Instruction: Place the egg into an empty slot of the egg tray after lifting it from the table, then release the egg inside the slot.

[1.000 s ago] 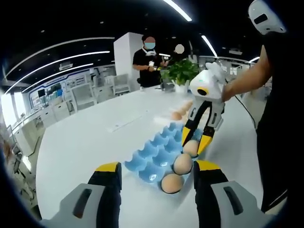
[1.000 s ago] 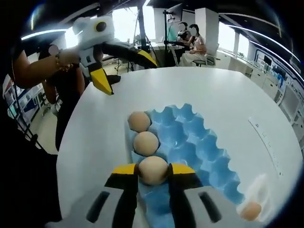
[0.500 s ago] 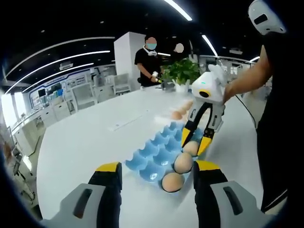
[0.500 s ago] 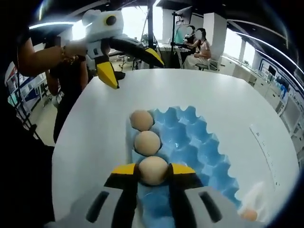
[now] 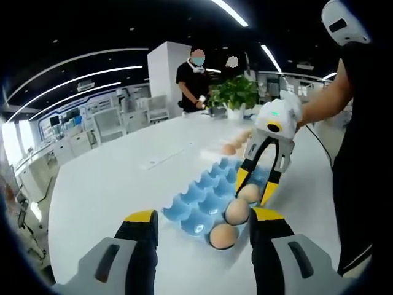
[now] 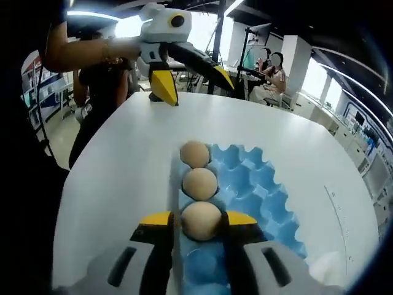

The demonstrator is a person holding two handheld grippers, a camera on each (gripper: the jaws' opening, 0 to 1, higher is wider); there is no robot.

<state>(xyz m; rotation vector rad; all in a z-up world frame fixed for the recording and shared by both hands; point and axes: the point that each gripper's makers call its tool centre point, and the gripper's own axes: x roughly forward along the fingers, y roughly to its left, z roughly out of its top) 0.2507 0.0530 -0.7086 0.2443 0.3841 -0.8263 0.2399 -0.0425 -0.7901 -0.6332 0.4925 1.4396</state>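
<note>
A blue egg tray (image 5: 198,198) (image 6: 252,184) lies on the white table (image 5: 116,184). Three eggs fill its near row: the end egg (image 5: 222,236) (image 6: 194,153), the middle egg (image 5: 236,211) (image 6: 200,183) and a third egg (image 5: 249,193) (image 6: 201,222). My right gripper (image 5: 253,191) (image 6: 201,218) straddles the third egg, which rests in its slot. Its jaws stand slightly apart from the shell, so it is open. My left gripper (image 5: 202,218) (image 6: 199,92) hovers open near the tray's end with nothing between its jaws.
Loose eggs (image 5: 228,149) lie on the table beyond the tray. A potted plant (image 5: 233,93) stands at the far edge, with people behind it. The person holding the grippers stands at the table's edge (image 5: 362,153). The rest of the tray's slots hold nothing.
The right gripper's jaws have spread a little around the third egg, which stays in its slot. The right gripper has tilted up. The left gripper has hardly moved.
</note>
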